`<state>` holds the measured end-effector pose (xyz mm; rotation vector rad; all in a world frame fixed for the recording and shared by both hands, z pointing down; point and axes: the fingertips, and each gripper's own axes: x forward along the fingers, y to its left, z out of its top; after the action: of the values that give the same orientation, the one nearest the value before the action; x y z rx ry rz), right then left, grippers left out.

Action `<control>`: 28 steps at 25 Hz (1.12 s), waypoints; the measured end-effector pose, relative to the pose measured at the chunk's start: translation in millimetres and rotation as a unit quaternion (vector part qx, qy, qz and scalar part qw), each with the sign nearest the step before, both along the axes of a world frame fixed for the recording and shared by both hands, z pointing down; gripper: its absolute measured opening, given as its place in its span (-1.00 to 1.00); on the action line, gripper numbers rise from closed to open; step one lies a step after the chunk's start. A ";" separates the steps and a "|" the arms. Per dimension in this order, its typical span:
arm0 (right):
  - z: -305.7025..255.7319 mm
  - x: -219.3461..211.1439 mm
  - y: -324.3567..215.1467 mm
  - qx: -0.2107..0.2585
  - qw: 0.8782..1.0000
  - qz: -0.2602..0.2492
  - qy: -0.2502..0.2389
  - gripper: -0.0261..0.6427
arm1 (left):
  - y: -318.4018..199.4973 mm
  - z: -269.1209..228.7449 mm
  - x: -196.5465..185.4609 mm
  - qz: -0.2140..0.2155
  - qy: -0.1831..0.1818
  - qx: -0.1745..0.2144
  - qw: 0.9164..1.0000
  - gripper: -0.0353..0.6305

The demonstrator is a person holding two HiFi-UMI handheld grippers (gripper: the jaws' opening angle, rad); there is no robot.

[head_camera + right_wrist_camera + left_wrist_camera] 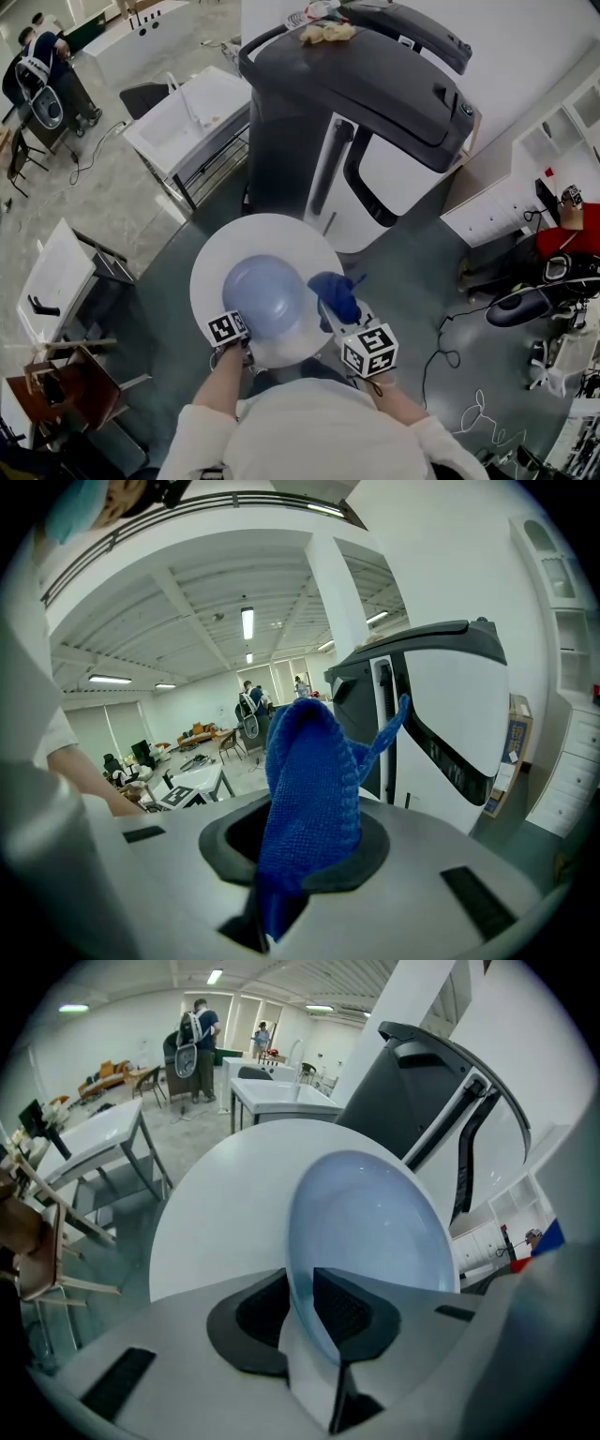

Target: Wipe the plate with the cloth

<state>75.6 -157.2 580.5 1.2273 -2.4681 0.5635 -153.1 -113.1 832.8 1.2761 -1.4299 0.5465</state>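
The pale blue plate (267, 292) sits over the near half of a round white surface (234, 246). Its near rim is pinched in the left hand-held gripper (242, 330). In the left gripper view the plate (370, 1222) runs edge-on between the two dark pads, which are closed on its rim, one on each face. Whether it rests flat or is tipped up off the surface (225, 1204) I cannot tell.

Just beside the plate's right edge hangs the blue knitted cloth (336, 292), clamped in the right hand-held gripper (330, 314). In the right gripper view the cloth (309, 780) stands bunched up out of the closed jaws, one corner sticking out to the right.

Behind the surface stands a big dark-grey-and-white machine (375, 94).
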 end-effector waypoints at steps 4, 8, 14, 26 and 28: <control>-0.8 -0.7 0.4 0.000 1.000 -0.003 0.000 -0.67 | -3.0 0.8 5.9 -0.022 0.035 -0.001 0.999 -0.63; -0.4 2.9 -0.5 0.002 1.000 -0.002 -0.001 -0.67 | -3.8 1.8 10.4 -0.039 0.057 -0.002 0.998 -0.66; -1.7 1.9 -4.9 0.003 1.000 -0.009 -0.003 -0.67 | -12.2 -7.1 16.5 -0.062 0.093 0.014 0.994 -0.73; -10.7 -9.3 -14.7 0.018 0.999 -0.025 -0.011 -0.67 | -30.2 -42.2 17.3 -0.071 0.123 0.068 0.987 -0.76; -13.4 -10.7 -17.4 0.022 0.999 -0.027 -0.012 -0.67 | -32.9 -52.9 15.1 -0.072 0.127 0.083 0.986 -0.76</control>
<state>64.9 -174.6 567.2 1.1718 -2.5391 0.5142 -138.0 -146.0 779.9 1.3093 -1.3598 0.1618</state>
